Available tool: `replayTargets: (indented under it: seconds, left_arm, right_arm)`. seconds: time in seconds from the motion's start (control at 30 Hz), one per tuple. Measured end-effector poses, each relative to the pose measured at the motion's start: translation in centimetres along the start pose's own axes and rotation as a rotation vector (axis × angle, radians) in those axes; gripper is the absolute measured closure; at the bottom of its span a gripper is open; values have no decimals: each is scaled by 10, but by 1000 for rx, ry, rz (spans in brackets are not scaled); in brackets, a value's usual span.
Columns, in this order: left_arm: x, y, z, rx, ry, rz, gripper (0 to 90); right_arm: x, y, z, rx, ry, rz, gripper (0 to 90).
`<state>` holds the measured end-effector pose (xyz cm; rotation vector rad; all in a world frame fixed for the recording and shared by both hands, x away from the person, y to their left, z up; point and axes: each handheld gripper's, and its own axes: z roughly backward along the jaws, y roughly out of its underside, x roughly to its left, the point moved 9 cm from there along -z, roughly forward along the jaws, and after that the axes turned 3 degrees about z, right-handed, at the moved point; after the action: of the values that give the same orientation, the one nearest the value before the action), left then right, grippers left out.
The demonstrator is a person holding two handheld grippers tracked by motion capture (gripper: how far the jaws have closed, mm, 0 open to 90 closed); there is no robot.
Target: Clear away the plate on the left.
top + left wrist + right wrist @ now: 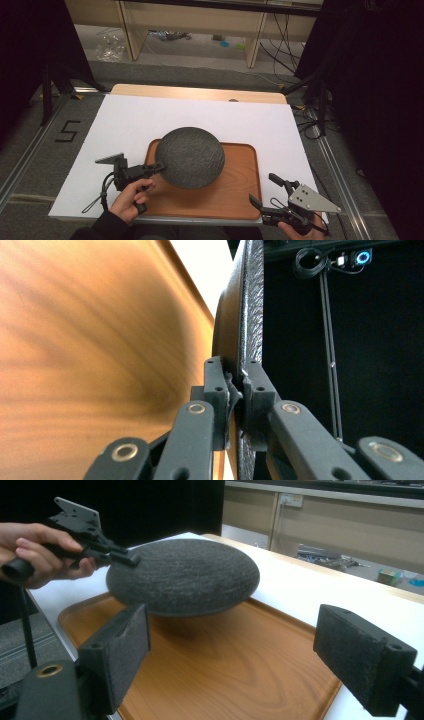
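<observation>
**Dark plate getting held off a wooden tray by its edge**

So from where I'm standing, the person has the left gripper (pixel 159 167) pinched onto the rim of a round dark plate (pixel 190 156), and the plate is hanging in the air above the wooden tray (pixel 235 195). In the right gripper view you can see a shadow on the tray under the plate and a gap between the two, so it isn't resting on the wood. It's roughly level, maybe tipped a touch.

The grab point makes sense to me: the rim on the left side is the only thin bit a two-jaw tool can bite. The left gripper view shows one jaw on each face of the rim, clamped tight, with the tray on one side. Holding a wide plate from one edge is a lot of leverage though, so I'd guess it could sag or slip if the pinch loosens.

The right gripper (pixel 264 194) sits at the tray's near right corner, jaws spread wide with nothing between them, aimed at the plate. My read is it's waiting as backup, or ready to take the other side. No idea what the goal is.

The tray sits on a white sheet (pixel 130 115) over the table.
</observation>
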<state>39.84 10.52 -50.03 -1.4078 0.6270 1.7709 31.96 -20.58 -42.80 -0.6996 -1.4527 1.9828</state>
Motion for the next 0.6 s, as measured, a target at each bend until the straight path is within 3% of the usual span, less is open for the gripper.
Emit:
replayTargets:
  seconds: [0.23, 0.43, 0.57, 0.6]
  left_arm:
    - [1, 18, -2, 40, -21, 13, 836]
    - [6, 34, -6, 102, -52, -26, 834]
    - [13, 39, -10, 133, -89, -47, 817]
    - [17, 40, -12, 139, -115, -51, 812]
  right_arm:
    - [0, 0, 0, -1, 0, 0, 161]
    - [0, 0, 0, -1, 3, 5, 161]
    - [1, 1, 0, 8, -3, -12, 162]
    - [0, 1, 0, 4, -1, -3, 161]
